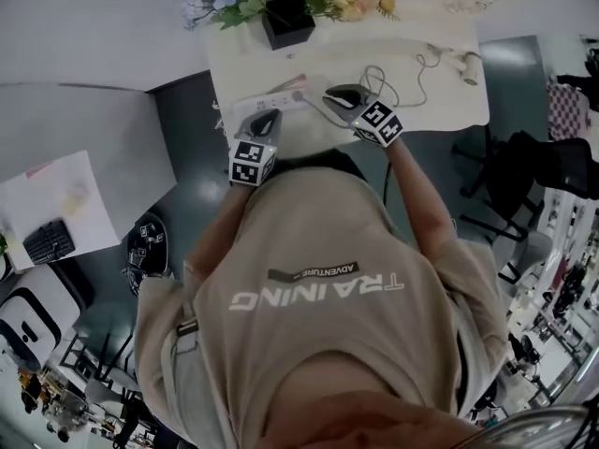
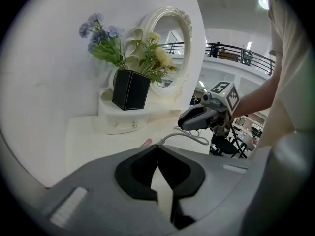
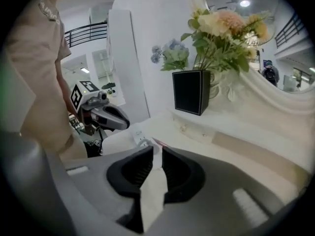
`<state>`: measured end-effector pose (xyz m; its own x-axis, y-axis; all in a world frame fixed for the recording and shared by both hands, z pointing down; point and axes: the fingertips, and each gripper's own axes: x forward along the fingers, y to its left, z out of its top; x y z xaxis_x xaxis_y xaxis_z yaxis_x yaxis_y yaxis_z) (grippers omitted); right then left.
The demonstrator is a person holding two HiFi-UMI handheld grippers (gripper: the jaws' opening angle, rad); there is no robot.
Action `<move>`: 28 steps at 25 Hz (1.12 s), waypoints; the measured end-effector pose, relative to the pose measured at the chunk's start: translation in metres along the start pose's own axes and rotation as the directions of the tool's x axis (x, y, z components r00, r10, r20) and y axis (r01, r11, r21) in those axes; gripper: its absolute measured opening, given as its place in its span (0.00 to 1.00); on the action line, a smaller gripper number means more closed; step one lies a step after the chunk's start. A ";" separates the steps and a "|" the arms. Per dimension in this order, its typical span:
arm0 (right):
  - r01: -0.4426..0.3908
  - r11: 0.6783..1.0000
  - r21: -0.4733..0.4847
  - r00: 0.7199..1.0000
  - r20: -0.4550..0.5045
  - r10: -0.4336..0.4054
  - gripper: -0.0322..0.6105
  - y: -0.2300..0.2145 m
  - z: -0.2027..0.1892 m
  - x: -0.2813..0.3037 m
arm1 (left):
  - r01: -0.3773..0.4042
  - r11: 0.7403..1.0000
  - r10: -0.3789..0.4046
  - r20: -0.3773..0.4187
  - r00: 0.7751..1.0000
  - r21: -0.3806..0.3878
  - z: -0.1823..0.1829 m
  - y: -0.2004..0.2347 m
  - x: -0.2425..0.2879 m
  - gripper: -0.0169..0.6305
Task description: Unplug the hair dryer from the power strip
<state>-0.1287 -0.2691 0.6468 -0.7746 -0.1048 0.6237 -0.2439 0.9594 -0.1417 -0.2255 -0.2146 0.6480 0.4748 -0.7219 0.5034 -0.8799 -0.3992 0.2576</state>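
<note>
— The fingers point(image 2: 140, 171) of the left gripper point(image 2: 157, 149), how do they stand?

— They are closed, tip against tip, and they hold nothing. On the right gripper point(image 3: 154, 154) the fingers point(image 3: 179, 173) leave only a narrow slit between them, also with nothing inside.

— And where is everything?

— The cream table point(image 1: 374, 36) carries it all. The power strip point(image 1: 271, 99) lies near its front edge, just beyond both grippers. The hair dryer point(image 1: 471, 66) is well apart from them, near the table's right edge. Its cord point(image 2: 172, 135) runs in loose loops back toward the strip.

— The plug?

— I cannot make it out clearly. It seems to sit at the end of the strip nearer the right gripper, so I judge the dryer is not yet unplugged.

— How will it handle?

— I think the plug is small, of hard plastic, and tight in its socket. The strip is light and may lift or slide with it. The cord is soft and gives no good hold. Better to press the strip down with one gripper, open the other wider, pinch the plug body by its flat sides, and pull straight out.
</note>
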 end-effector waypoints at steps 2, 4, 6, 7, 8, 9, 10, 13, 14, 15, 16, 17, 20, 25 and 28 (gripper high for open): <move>-0.064 0.996 -0.064 0.998 -0.019 0.063 0.15 0.001 -0.003 0.015 | -0.004 1.000 0.004 -0.026 1.000 -0.004 -0.007 0.005 0.008 0.03; -0.130 0.982 -0.138 0.991 -0.047 0.125 0.15 0.002 -0.006 0.029 | -0.016 1.000 0.015 -0.050 0.999 -0.017 -0.013 0.011 0.018 0.03; -0.188 0.961 -0.204 0.982 -0.069 0.178 0.16 0.003 -0.009 0.037 | -0.031 0.999 0.028 -0.083 0.996 -0.036 -0.018 0.014 0.028 0.03; -0.214 0.950 -0.229 0.977 -0.075 0.202 0.16 0.004 -0.010 0.039 | -0.041 0.998 0.036 -0.099 0.994 -0.046 -0.022 0.015 0.032 0.03; -0.236 0.939 -0.249 0.972 -0.077 0.223 0.17 0.006 -0.011 0.040 | -0.051 0.997 0.044 -0.115 0.992 -0.056 -0.025 0.015 0.035 0.03; -0.252 0.930 -0.267 0.968 -0.073 0.241 0.19 0.006 -0.011 0.041 | -0.061 0.996 0.052 -0.132 0.990 -0.065 -0.026 0.015 0.038 0.03; -0.265 0.921 -0.285 0.964 -0.067 0.257 0.20 0.007 -0.009 0.043 | -0.071 0.995 0.060 -0.148 0.987 -0.073 -0.025 0.015 0.041 0.03; -0.303 0.882 -0.361 0.952 -0.074 0.297 0.21 0.011 -0.007 0.046 | -0.108 0.991 0.092 -0.189 0.978 -0.074 -0.025 0.015 0.050 0.03; -0.317 0.863 -0.393 0.947 -0.082 0.310 0.21 0.014 -0.008 0.048 | -0.122 0.990 0.104 -0.203 0.974 -0.077 -0.026 0.015 0.053 0.03; -0.326 0.845 -0.424 0.943 -0.085 0.322 0.21 0.016 -0.009 0.051 | -0.135 0.988 0.115 -0.217 0.969 -0.080 -0.027 0.016 0.056 0.03; -0.332 0.830 -0.448 0.940 -0.082 0.331 0.21 0.017 -0.008 0.053 | -0.147 0.986 0.124 -0.231 0.965 -0.083 -0.028 0.018 0.059 0.03; -0.333 0.822 -0.461 0.938 -0.076 0.338 0.21 0.017 -0.006 0.055 | -0.157 0.984 0.132 -0.242 0.961 -0.086 -0.029 0.019 0.062 0.03; -0.333 0.823 -0.461 0.935 -0.052 0.350 0.21 0.014 0.000 0.063 | -0.181 0.979 0.150 -0.268 0.952 -0.095 -0.033 0.025 0.067 0.03; -0.351 0.814 -0.463 0.927 -0.051 0.371 0.21 0.019 0.003 0.068 | -0.185 0.976 0.149 -0.260 0.954 -0.116 -0.030 0.024 0.068 0.03; -0.337 0.803 -0.492 0.934 -0.064 0.352 0.19 0.021 0.002 0.070 | -0.185 0.976 0.151 -0.265 0.952 -0.110 -0.033 0.026 0.068 0.03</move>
<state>-0.1892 -0.2570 0.6865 -0.7718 0.2569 0.5817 0.3518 0.9345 0.0541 -0.2171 -0.2554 0.7160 0.3155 -0.5976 0.7371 -0.9489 -0.1938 0.2490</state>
